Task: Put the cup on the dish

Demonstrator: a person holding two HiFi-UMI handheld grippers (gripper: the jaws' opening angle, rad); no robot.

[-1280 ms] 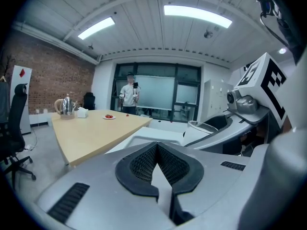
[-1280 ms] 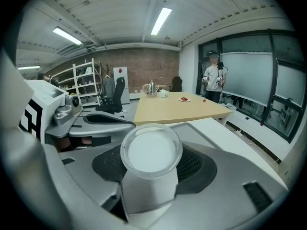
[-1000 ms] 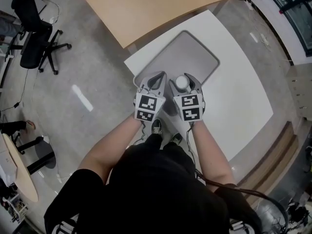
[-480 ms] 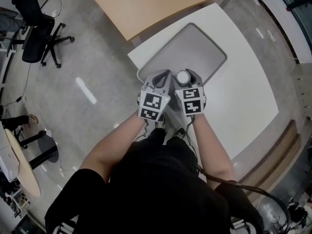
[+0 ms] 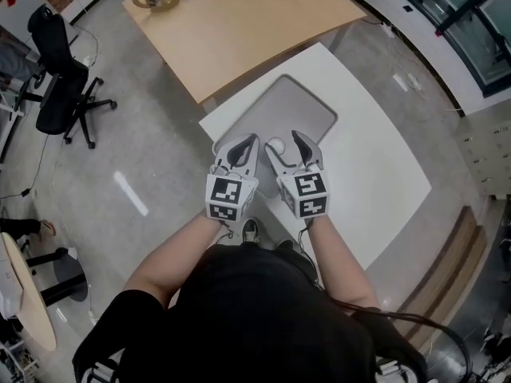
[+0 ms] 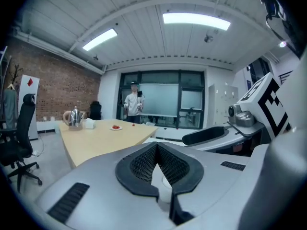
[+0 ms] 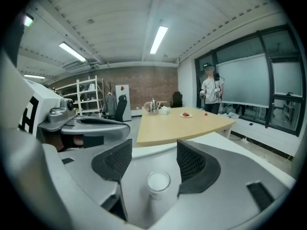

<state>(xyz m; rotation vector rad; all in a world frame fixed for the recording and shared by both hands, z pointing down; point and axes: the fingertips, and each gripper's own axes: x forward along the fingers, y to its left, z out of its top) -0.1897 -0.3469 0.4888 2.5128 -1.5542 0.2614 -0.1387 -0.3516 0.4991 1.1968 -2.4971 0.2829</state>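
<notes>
Cup (image 5: 275, 145) standing on dish (image 5: 299, 106), by its edge nearest the person.
Right claw (image 7: 153, 152) is spread around the cup, seemingly clear of it; left claw (image 6: 157, 151) is closed and empty. Placement looks done; only withdrawal remains.

Not a word, number or brand reads anywhere around me. The nearest things to it are the square markers on my left cube (image 5: 226, 198) and my right cube (image 5: 304, 195). They are black blocks on white, no letters. Two faces of each cube show from the head view. In the left gripper view one marker face of the right cube shows large at the right edge — again only blocks. Against the brick wall (image 6: 57, 87) stands a white sign (image 6: 29, 83) with one red diamond — no writing on it that I can make out.
</notes>
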